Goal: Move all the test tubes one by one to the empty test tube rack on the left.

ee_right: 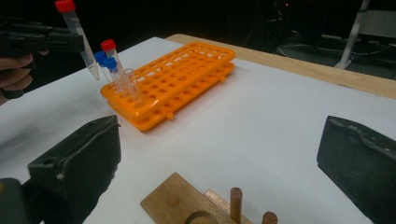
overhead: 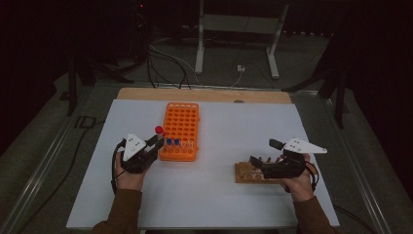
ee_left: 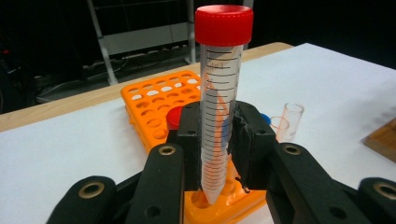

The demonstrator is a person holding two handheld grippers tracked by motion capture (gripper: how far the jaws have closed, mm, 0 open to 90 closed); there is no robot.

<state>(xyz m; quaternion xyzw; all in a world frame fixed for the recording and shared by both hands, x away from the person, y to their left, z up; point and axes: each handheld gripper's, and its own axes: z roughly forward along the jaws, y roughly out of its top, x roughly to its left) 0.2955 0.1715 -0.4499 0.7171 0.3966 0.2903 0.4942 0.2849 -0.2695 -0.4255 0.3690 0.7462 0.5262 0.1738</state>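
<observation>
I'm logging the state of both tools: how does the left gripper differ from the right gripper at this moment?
The left gripper is shut on a red-capped tube, while the right gripper is open and holds nothing. The left one is at the orange rack, tube tip over it; the right one hovers over the wooden peg stand. Both have black jaws and are hand-held.

The room is dim, its far wall black. A white-topped table (overhead: pixel 272 122) stands on grey floor (overhead: pixel 29 161); behind it a white metal frame (overhead: pixel 238 29) and loose cables (overhead: pixel 165 63).
</observation>
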